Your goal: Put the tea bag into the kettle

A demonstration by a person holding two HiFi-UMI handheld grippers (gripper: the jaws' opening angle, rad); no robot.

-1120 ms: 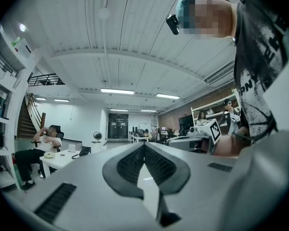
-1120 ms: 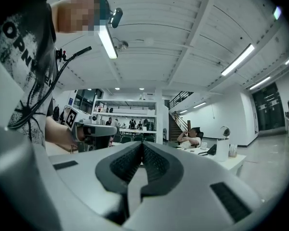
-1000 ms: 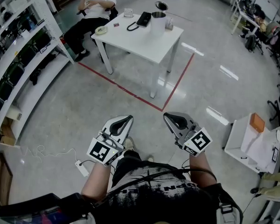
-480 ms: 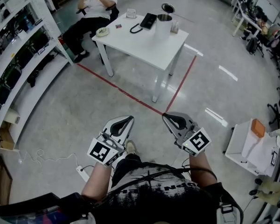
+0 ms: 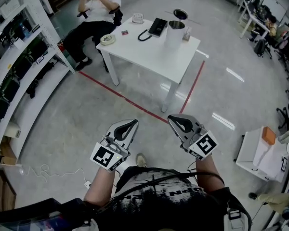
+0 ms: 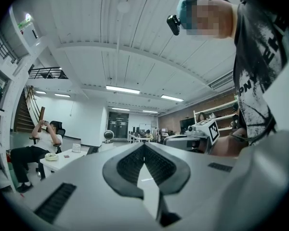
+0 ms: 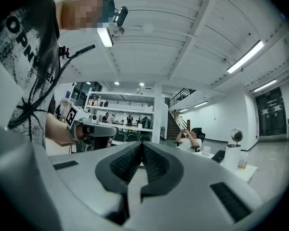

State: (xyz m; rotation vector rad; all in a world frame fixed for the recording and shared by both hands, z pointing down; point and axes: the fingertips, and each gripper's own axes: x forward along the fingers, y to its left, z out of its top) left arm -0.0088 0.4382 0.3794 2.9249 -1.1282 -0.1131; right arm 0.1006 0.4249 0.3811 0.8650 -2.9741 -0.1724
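Left claw (image 5: 129,125) closed, empty, right claw (image 5: 175,121) closed, empty, both held side by side over grey floor (image 5: 77,114), kettle (image 5: 175,32) upright on white surface (image 5: 149,52) well apart from claws, tea bag too small to make out

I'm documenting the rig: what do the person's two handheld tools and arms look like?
The left tool and right tool match: light grey wedge bodies, black ribbed pads around a teardrop opening, a white cube with black square markers at each rear. The person wears a black short-sleeved T-shirt with white print; thin black cables cross it.
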